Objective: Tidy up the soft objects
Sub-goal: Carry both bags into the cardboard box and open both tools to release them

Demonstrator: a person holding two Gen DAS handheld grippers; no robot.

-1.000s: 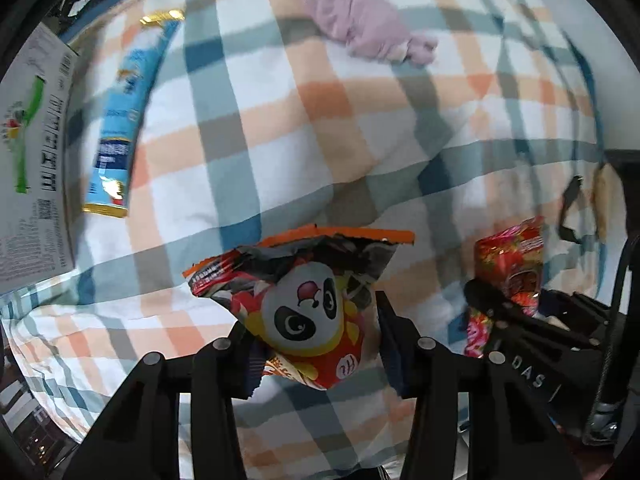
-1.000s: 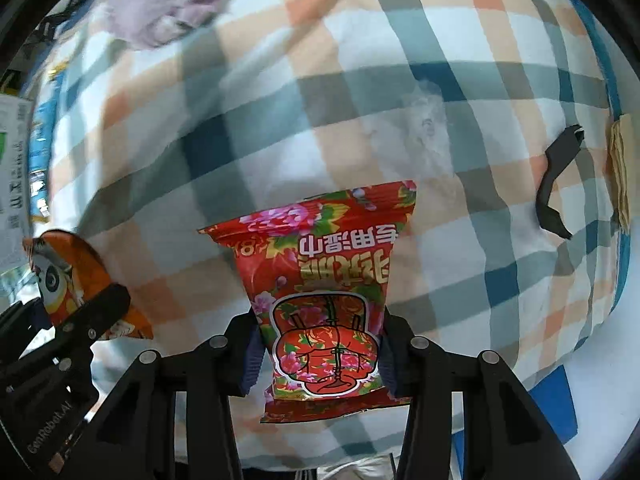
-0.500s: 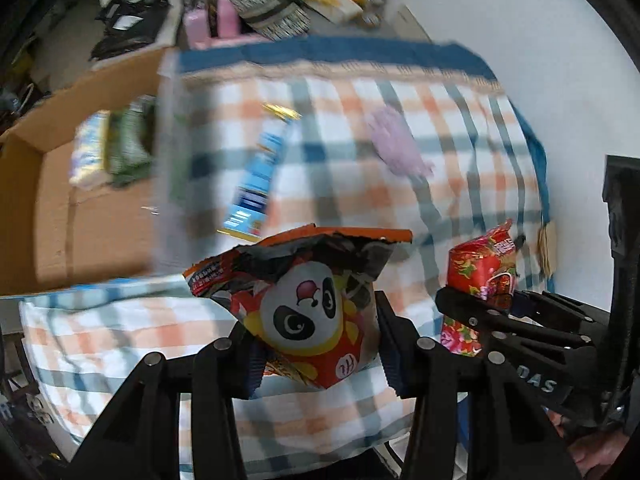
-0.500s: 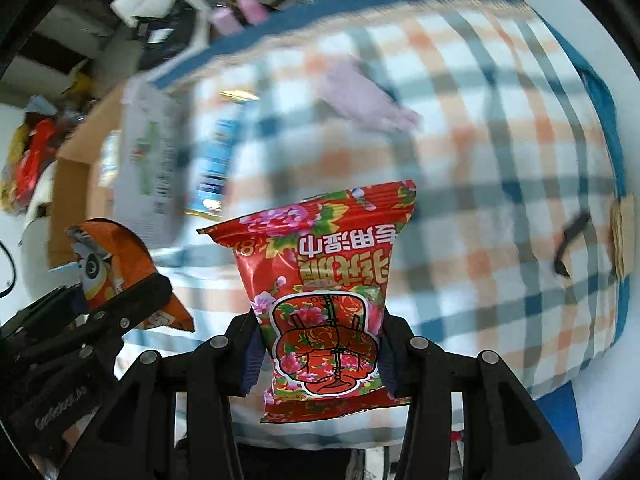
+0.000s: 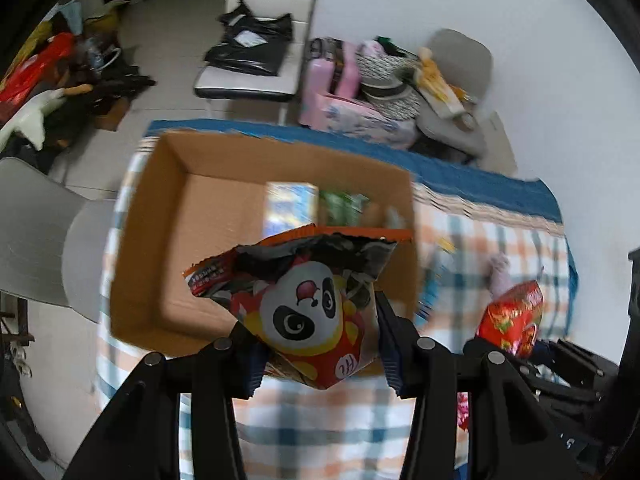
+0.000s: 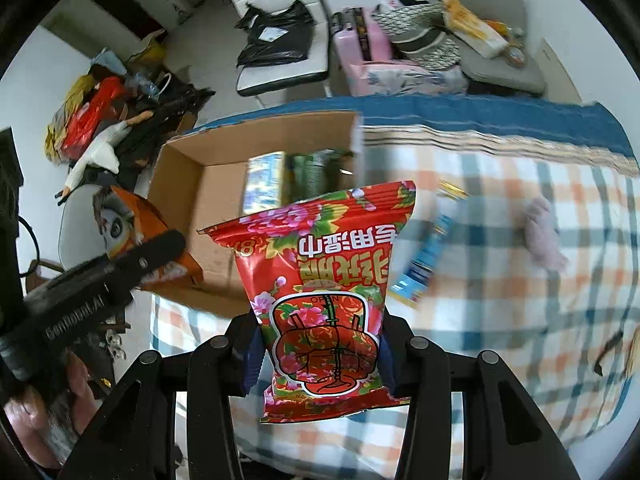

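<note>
My left gripper is shut on an orange panda snack bag and holds it in the air over the near part of an open cardboard box. My right gripper is shut on a red flowered snack bag, held above the checked cloth to the right of the box. The red bag also shows at the right of the left wrist view, and the panda bag at the left of the right wrist view. Blue and green packets lie inside the box.
The checked cloth covers the table. On it lie a blue tube packet and a pink soft item. Behind the table are a white chair, a pink suitcase and a grey chair. A grey chair stands left.
Both grippers have risen and swung left with their bags. The cardboard box now sits under the left gripper, and the room behind the table has come into view.
</note>
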